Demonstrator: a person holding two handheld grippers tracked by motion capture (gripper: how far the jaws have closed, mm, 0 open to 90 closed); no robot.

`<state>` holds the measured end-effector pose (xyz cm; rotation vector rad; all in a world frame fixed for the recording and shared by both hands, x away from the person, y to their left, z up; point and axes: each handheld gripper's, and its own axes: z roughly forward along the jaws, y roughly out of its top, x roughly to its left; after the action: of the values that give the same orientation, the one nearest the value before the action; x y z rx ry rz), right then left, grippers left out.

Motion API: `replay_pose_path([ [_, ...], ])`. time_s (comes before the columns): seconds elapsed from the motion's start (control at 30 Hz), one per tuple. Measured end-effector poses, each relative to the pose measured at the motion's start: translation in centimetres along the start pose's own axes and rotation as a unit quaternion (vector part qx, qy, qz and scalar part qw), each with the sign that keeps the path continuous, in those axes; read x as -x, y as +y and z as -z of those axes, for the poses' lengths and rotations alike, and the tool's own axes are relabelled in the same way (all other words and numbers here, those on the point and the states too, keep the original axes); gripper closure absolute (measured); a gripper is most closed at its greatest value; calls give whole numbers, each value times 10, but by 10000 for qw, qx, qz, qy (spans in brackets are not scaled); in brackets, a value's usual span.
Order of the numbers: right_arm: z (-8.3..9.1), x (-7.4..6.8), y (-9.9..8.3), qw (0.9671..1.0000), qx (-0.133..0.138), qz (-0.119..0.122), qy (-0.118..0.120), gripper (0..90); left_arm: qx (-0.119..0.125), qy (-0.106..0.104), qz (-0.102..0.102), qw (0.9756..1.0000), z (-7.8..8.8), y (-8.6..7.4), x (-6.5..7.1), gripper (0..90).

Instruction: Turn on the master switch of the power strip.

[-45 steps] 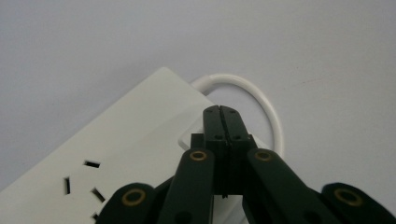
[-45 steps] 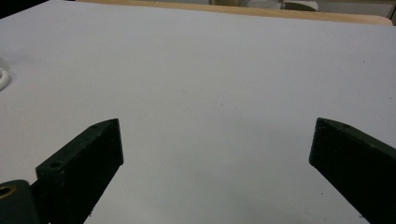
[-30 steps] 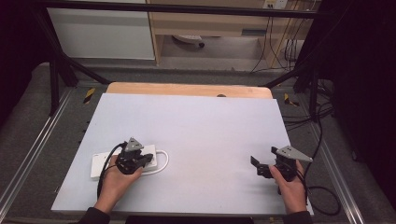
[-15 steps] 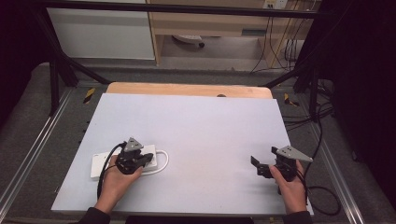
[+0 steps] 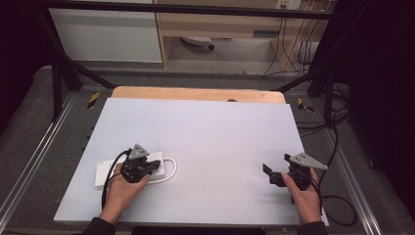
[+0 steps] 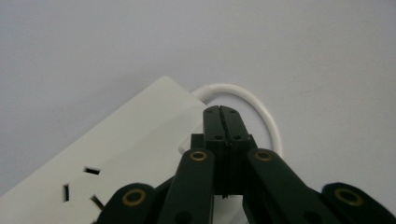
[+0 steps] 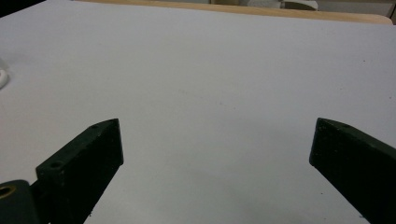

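A white power strip (image 5: pixel 103 172) lies flat at the front left of the table (image 5: pixel 205 132), with its white cable (image 5: pixel 172 169) looping off its right end. My left gripper (image 5: pixel 155 167) is down at that end of the strip. In the left gripper view its jaws are pressed together, shut (image 6: pixel 220 112), with the tips over the strip's corner (image 6: pixel 140 135) beside the cable loop (image 6: pixel 252 95); nothing shows between them. My right gripper (image 5: pixel 269 175) rests at the front right, far from the strip. It is open (image 7: pixel 215 135) over bare table.
The pale grey table top has a wooden strip (image 5: pixel 195 93) along its far edge. Metal frame rails (image 5: pixel 29 161) run along both sides. Black cables (image 5: pixel 337 200) lie on the floor to the right.
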<state>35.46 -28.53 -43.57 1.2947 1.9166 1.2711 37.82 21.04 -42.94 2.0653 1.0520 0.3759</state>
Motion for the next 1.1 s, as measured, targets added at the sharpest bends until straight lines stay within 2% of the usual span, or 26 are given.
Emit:
replay_pose_path([
  [0.53,0,0,0,10000,11,-2,-10,32,97,-26,-6,9999,0,-2,-1,900],
  [1.1,0,0,0,10000,11,2,-14,32,318,-32,6,9995,3,-1,-1,900],
])
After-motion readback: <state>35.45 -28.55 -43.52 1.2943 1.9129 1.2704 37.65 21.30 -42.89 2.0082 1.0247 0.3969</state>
